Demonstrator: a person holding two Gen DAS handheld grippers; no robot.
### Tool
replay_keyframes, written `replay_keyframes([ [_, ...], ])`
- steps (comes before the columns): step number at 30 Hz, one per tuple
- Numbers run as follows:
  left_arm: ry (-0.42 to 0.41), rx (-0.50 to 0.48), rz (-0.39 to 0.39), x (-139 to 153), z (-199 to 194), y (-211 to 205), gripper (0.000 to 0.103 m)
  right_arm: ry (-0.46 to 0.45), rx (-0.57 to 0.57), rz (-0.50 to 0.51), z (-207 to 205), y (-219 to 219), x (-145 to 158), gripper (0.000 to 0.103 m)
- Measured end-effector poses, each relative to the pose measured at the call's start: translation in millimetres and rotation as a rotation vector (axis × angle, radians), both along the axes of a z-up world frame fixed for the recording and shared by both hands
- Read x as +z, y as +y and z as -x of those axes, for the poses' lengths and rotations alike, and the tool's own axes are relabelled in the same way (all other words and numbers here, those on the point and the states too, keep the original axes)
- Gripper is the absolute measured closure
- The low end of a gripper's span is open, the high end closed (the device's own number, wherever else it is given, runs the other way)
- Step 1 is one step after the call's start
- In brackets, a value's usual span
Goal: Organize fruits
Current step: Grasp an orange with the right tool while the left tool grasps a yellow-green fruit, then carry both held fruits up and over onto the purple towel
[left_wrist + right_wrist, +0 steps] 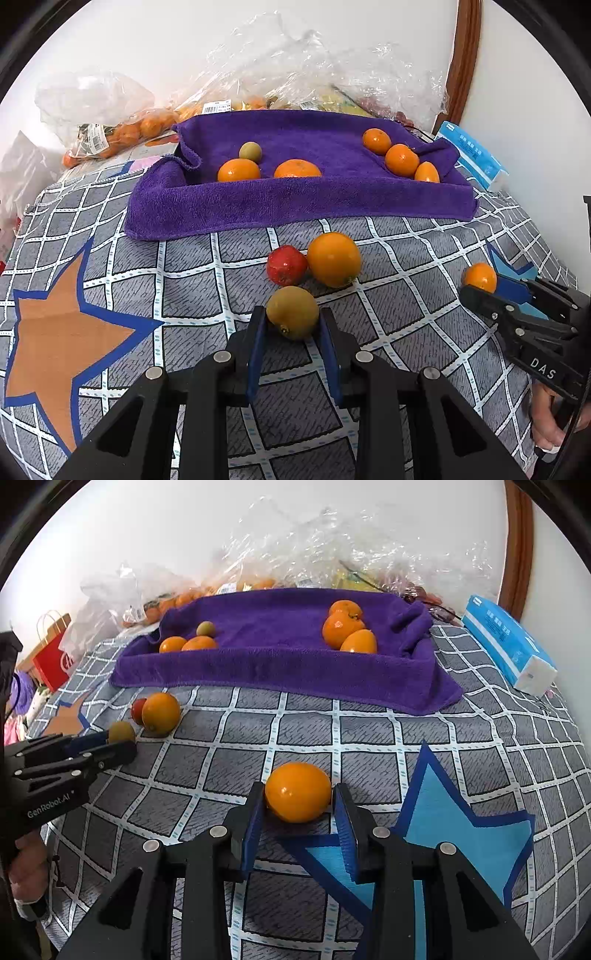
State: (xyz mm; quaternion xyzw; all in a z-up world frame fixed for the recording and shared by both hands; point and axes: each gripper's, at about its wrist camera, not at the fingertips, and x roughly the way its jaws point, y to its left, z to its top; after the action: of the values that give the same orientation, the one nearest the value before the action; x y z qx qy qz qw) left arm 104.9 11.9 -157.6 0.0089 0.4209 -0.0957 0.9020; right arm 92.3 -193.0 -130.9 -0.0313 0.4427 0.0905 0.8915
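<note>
My left gripper (292, 321) is shut on a yellow-green fruit (292, 312) resting on the checked cloth. Just beyond it lie a red fruit (286, 265) and a large orange (334, 259). My right gripper (299, 797) is open around a small orange (297, 792) on the cloth; its left pad touches the fruit and the right pad stands a little apart. A tray covered with a purple towel (295, 199) holds two oranges and a small green fruit on its left and three oranges on its right. The same tray shows in the right wrist view (280, 664).
Plastic bags of fruit (122, 129) and crumpled clear wrap (295, 66) lie behind the tray. A blue tissue pack (509, 646) lies at the right. A red paper bag (51, 657) stands far left. The wall is close behind.
</note>
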Motion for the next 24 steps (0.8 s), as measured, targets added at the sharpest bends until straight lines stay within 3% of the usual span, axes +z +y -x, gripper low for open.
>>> replay_keyframes([
  [11, 0.003, -0.001, 0.034, -1.2, 0.4, 4.5, 0.076, 0.002, 0.001, -0.012, -0.9, -0.2, -0.5, 0.066],
  [19, -0.017, -0.030, 0.173, 1.4, 4.6, 18.9, 0.076, 0.003, 0.000, -0.019, -0.8, -1.5, -0.2, 0.068],
  [24, -0.058, -0.022, 0.184, 6.6, 10.0, 19.9, 0.076, -0.024, -0.002, -0.016, 3.7, -1.4, 3.2, 0.068],
])
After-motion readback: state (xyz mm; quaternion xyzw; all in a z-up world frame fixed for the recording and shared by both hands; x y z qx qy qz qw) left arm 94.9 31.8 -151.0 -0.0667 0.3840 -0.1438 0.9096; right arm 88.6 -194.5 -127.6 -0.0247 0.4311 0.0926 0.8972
